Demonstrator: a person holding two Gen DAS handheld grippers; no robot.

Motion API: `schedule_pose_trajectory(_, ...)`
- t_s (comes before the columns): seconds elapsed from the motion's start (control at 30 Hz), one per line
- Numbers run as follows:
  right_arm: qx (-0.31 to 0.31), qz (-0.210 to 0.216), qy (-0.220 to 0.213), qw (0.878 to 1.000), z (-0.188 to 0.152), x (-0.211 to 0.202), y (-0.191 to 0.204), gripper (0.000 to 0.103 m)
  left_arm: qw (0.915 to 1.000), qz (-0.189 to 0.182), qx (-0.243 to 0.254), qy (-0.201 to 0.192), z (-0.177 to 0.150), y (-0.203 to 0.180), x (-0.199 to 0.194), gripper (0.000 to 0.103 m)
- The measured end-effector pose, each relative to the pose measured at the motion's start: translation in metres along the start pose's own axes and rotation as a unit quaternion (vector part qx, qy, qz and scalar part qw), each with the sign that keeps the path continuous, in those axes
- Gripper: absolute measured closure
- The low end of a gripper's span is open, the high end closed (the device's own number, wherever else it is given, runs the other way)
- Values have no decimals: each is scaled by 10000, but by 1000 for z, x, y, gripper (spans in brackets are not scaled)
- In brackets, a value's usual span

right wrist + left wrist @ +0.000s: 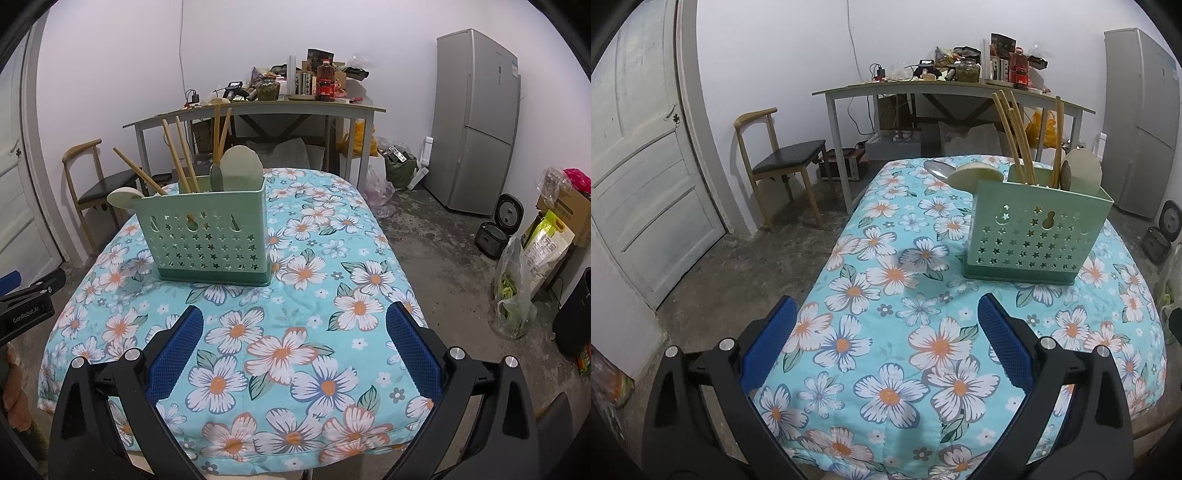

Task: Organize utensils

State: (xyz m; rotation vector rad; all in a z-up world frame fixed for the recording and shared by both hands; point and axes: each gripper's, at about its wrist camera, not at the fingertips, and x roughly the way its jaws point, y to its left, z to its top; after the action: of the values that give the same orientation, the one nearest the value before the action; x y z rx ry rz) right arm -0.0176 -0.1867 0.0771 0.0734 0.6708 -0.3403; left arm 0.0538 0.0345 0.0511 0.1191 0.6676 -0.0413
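A green perforated utensil holder point(1036, 232) stands on the floral tablecloth point(886, 354); it also shows in the right wrist view point(208, 236). Wooden chopsticks point(1012, 136) and pale spoons point(1082, 170) stand in it, seen also as chopsticks point(181, 155) and a pale spoon point(242, 166). A metal spoon point(938, 169) lies behind the holder. My left gripper point(886, 314) is open and empty, low over the near table. My right gripper point(295, 321) is open and empty, in front of the holder and to its right. The left gripper's body point(26, 306) shows at the left edge.
A wooden chair point(775, 162) and a cluttered side table point(942, 88) stand behind. A white door point(639, 166) is at left. A grey fridge point(476, 122), a rice cooker point(496, 229) and bags point(524, 277) are on the floor at right.
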Motion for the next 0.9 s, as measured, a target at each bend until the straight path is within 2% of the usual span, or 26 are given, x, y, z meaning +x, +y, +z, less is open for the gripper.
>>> schedule_pose_trajectory(0.9,-3,-28,-3,10000,1,0,-4,7,9999,53,-43,147,-1,-1,2,8)
